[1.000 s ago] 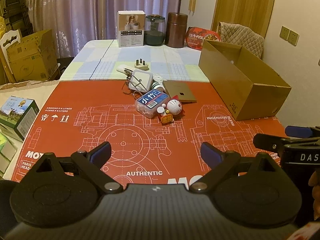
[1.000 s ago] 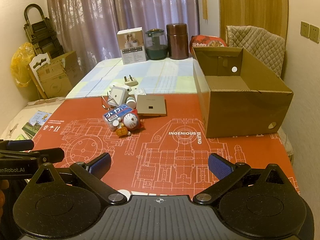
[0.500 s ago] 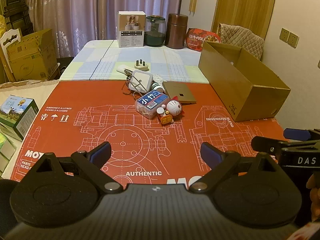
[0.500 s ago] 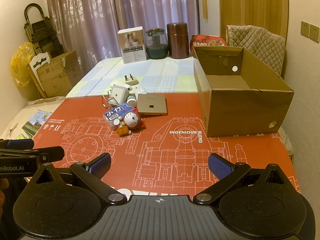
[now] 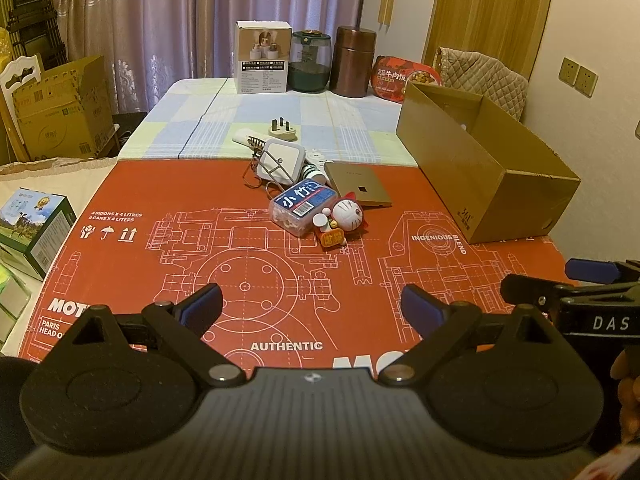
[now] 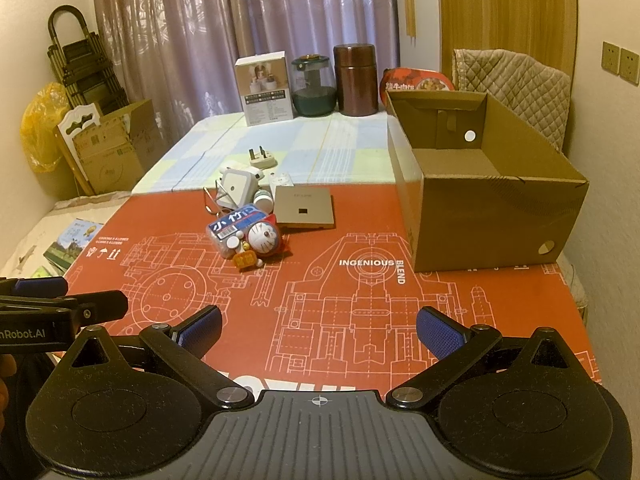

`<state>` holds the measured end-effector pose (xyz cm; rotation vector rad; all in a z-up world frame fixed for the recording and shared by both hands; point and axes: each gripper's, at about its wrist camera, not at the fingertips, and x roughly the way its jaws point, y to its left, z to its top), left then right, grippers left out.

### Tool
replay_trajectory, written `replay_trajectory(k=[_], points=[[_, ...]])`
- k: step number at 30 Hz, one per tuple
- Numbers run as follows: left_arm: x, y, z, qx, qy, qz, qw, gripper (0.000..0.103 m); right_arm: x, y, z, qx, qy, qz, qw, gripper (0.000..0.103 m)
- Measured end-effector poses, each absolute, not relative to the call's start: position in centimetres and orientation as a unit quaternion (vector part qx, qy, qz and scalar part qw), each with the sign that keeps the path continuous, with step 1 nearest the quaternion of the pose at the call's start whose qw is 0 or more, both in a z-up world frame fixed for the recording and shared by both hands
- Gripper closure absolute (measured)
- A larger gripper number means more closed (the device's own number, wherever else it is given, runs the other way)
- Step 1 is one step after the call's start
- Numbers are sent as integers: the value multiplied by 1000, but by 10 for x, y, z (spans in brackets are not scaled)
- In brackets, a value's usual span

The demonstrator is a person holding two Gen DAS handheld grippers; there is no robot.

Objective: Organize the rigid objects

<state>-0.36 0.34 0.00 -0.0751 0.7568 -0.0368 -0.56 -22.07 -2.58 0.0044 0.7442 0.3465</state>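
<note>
Lying clustered mid-table on the red mat [image 5: 168, 264] are a toy cat figure [image 5: 347, 216], a clear pick box [image 5: 302, 209], a tan flat panel [image 5: 357, 184] and a white adapter [image 5: 278, 161]. An open cardboard box [image 6: 492, 204] is sitting right of them. Both the left gripper [image 5: 311, 307] and right gripper [image 6: 319, 324] are hovering wide apart, empty, well short of the cluster.

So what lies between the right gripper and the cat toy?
Only bare red mat, as the right wrist view shows; the right gripper is open and the cat toy is far ahead.
</note>
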Motion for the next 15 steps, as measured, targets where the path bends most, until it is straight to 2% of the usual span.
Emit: replay_trajectory(k=[15], points=[[-5, 4, -3, -40, 371, -18, 927, 9, -5, -221, -26, 1, 362, 170, 916, 2]])
